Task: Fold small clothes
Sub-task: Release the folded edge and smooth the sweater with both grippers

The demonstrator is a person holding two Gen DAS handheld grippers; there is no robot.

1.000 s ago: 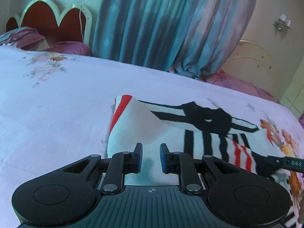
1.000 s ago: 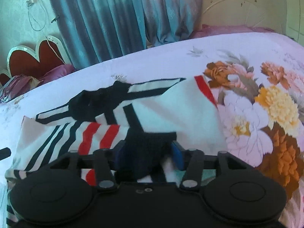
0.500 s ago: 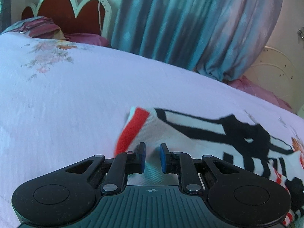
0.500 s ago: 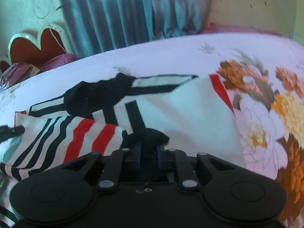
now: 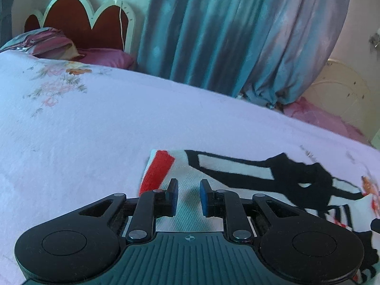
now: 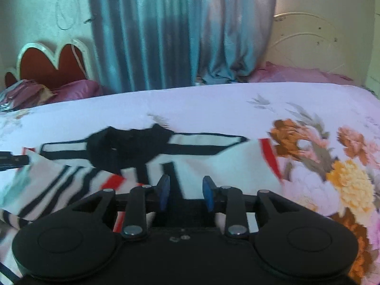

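A small white garment (image 5: 237, 166) with black and red stripes lies spread on the bed. My left gripper (image 5: 188, 194) sits at its left end beside a red stripe (image 5: 158, 168), shut on the white cloth with a narrow gap between the pads. In the right wrist view the same garment (image 6: 237, 166) runs across the sheet, its black patch (image 6: 128, 147) in the middle. My right gripper (image 6: 185, 190) hovers over the near edge. Its jaws are opening, cloth lies between them, and the pads do not press on it. The left gripper's tip (image 6: 11, 160) shows at the left edge.
The bed sheet (image 5: 95, 130) is pale with flower prints, bolder at the right (image 6: 344, 185). Behind it are a scalloped red headboard (image 5: 78, 23), purple pillows (image 5: 104, 57), a blue curtain (image 5: 225, 35) and a white metal frame (image 6: 308, 47).
The left gripper has moved left with the garment's end, drawing the cloth out flatter. The right gripper closed on the black cloth and has since parted its jaws.
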